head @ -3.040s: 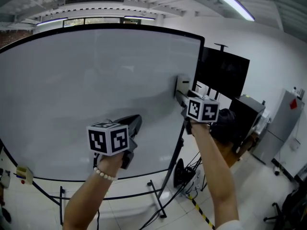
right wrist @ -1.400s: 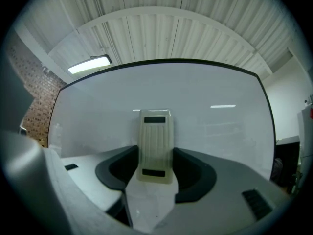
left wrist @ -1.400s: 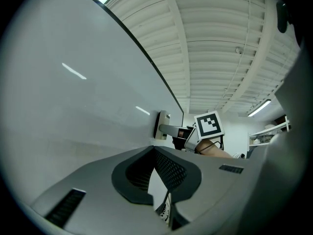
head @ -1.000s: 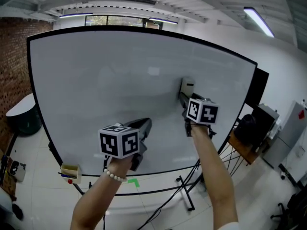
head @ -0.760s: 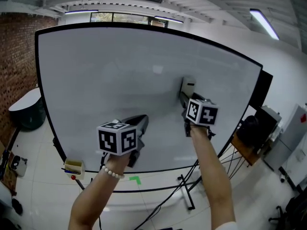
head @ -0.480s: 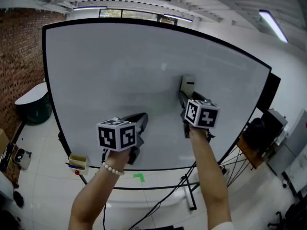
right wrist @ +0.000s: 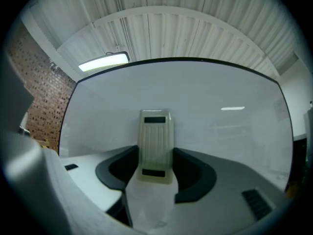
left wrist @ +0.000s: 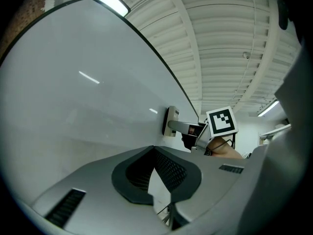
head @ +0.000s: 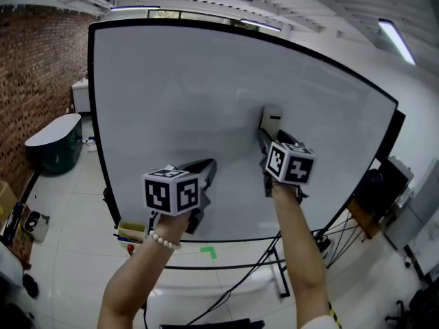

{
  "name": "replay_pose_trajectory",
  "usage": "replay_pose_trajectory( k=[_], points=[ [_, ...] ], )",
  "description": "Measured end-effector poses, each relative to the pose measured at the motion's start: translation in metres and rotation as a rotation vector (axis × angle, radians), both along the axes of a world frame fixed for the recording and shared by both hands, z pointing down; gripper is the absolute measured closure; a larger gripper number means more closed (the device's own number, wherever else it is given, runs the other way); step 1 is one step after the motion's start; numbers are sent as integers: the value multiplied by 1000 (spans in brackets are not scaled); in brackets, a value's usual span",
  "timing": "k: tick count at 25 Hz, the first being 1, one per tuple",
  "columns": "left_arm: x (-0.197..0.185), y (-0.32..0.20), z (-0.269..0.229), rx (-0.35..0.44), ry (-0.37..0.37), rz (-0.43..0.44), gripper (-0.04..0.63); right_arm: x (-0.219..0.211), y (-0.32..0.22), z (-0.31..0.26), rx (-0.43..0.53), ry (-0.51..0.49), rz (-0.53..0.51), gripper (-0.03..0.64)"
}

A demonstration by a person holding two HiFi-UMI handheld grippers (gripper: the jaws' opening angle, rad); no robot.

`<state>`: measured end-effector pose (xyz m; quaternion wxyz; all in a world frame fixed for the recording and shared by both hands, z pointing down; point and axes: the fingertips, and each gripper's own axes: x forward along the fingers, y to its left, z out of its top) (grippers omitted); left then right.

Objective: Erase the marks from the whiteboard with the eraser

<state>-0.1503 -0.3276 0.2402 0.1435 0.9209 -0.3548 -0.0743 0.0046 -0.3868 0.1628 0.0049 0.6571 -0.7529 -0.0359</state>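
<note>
The large whiteboard point(head: 206, 94) stands upright on a wheeled stand, and I see no marks on its surface. A cream ribbed eraser point(head: 271, 120) lies flat against the board, right of its middle. My right gripper point(head: 266, 134) is shut on the eraser point(right wrist: 155, 141), one jaw on each long side. My left gripper point(head: 208, 166) hangs lower and to the left, close to the board, shut with nothing between its jaws. The left gripper view looks along the whiteboard point(left wrist: 73, 106) and shows the eraser point(left wrist: 171, 121) and the right gripper point(left wrist: 186, 128) ahead.
A small marker tray point(head: 130, 232) hangs at the board's lower left corner. A brick wall point(head: 34, 74) and a dark round table point(head: 55, 142) are at the left. Green tape point(head: 208, 252) and cables point(head: 233, 290) lie on the tiled floor under the stand. Dark equipment point(head: 377, 187) stands at the right.
The right gripper and eraser have slid left along the board, away from its right edge. The left gripper kept pace beside it. More of the brick wall now shows.
</note>
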Motion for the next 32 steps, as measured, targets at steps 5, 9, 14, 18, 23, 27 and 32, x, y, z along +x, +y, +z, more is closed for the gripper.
replay_pose_trajectory(
  k=[5,9,14,18,23,27,32],
  points=[
    [-63,5,5,-3,-4,14,606,-65,3,1,6,-5,3,367],
    [-110,3,12,-20,-4,14,606,-115,2,-1,5,-1,-2,367],
    [-156,3,17,-37,9,15,606,-164,3,-3,7,-2,-6,367],
    [-190,2,19,-39,15,9,606,-207,3,-1,2,-15,-29,367],
    [-222,6,22,-44,20,5,606,-259,2,1,-3,-13,-46,367],
    [-247,7,22,-46,21,-13,606,-288,4,3,-6,-12,-57,367],
    [-289,9,29,-54,24,-30,606,-338,4,9,-9,-31,-85,365]
  ],
)
